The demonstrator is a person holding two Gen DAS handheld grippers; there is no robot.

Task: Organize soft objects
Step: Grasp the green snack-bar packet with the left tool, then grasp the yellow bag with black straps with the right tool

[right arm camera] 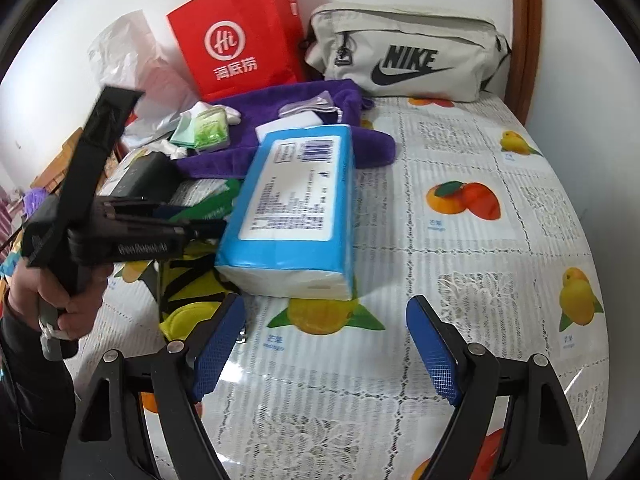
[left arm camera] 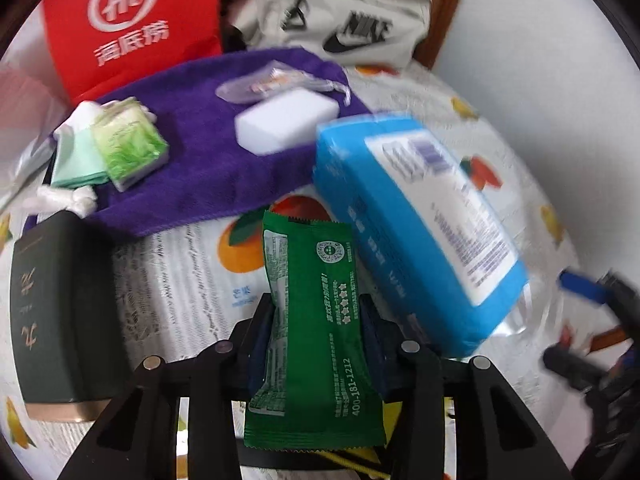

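Carrying step: the flat green foil sachet (left arm camera: pixel 308 320) is best kept level and squeezed lightly while it is taken, by judgement, toward the folded purple terry towel (left arm camera: pixel 200 168) at twelve o'clock.
Left gripper (left arm camera: pixel 316 320): closed around the sachet's middle, both ends left free.
Right gripper (right arm camera: pixel 326 344): spread wide, nothing held, above the fruit-printed tablecloth (right arm camera: pixel 480 280).
Sachet look: crinkled, serrated ends, white print; easily creased.
Sachet place: above the cloth, with the blue plastic tissue pack (left arm camera: pixel 416 232) at two o'clock.
Towel load: a white foam block (left arm camera: pixel 286 120) and a small green tissue packet (left arm camera: pixel 130 140) are seen there.
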